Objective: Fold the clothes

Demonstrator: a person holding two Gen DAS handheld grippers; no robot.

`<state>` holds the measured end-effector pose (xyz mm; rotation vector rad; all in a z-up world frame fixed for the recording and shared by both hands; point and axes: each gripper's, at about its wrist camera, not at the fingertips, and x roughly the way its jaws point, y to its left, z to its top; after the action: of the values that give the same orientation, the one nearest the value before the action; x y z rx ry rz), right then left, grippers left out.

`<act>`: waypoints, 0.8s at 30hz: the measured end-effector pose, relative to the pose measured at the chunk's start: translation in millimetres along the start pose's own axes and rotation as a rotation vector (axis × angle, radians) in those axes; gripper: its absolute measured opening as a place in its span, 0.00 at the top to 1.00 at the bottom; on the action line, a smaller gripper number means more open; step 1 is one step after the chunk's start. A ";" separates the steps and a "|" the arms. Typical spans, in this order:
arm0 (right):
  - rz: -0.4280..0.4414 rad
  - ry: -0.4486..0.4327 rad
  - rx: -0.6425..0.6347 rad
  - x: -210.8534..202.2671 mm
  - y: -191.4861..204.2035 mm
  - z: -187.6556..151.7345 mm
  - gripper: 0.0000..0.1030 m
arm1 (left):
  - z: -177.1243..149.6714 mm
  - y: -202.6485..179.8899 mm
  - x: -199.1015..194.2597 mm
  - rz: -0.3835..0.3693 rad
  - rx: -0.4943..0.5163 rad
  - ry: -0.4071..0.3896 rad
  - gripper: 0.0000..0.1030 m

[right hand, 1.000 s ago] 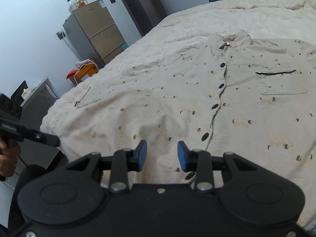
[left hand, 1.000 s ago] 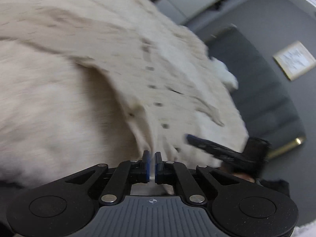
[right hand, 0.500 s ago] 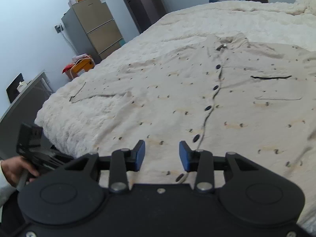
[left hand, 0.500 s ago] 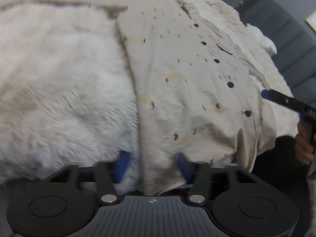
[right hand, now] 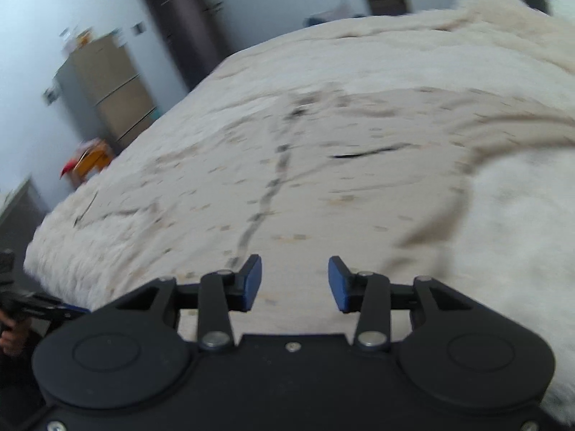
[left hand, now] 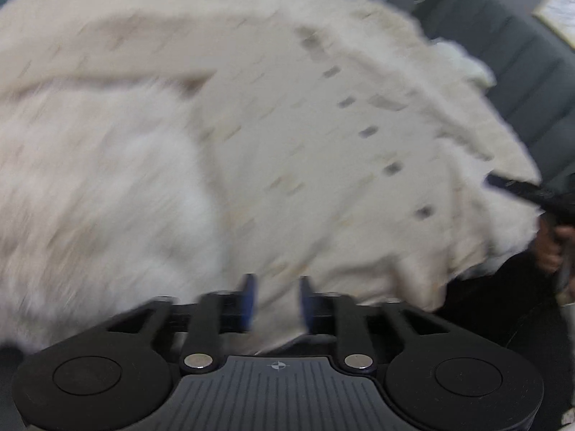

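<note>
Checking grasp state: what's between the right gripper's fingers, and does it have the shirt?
In the right wrist view the right gripper is open, with only flat fabric of the shirt showing in the gap. Blur hides whether the pads touch it; nothing is pinched.

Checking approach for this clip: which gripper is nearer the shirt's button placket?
Right. The right gripper hovers open at the placket's lower end on the shirt; the left gripper, also open, sits further toward the hem's side edge.

Left tool (left hand: 276, 300) and right tool (right hand: 294, 283) both gape, empty.
</note>
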<state>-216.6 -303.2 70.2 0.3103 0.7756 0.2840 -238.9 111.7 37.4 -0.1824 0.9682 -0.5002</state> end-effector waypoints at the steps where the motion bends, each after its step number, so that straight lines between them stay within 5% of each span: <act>1: -0.027 -0.008 0.033 -8.5 -17.3 -2.7 0.59 | 4.9 -10.8 2.5 -0.013 0.032 -0.011 0.57; 12: -0.131 -0.003 0.192 -36.9 -80.2 -54.4 0.59 | 35.0 -195.0 104.7 -0.223 0.426 -0.021 0.45; 17: -0.125 -0.038 0.233 -50.9 -84.2 -70.4 0.59 | 32.8 -252.2 152.1 -0.318 0.490 -0.005 0.44; 20: -0.121 -0.054 0.250 -57.4 -85.7 -77.3 0.59 | 30.0 -287.4 197.7 -0.200 0.574 -0.024 0.45; 22: -0.107 -0.056 0.253 -58.3 -86.1 -77.9 0.59 | 30.0 -296.7 225.0 -0.132 0.597 -0.009 0.55; 24: -0.102 -0.049 0.241 -56.6 -84.4 -79.4 0.59 | 32.8 -291.4 235.7 -0.117 0.606 0.012 0.93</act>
<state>-300.8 -387.7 21.2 0.5011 0.7758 0.0866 -197.1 -258.9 -12.3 0.3120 0.7820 -0.8791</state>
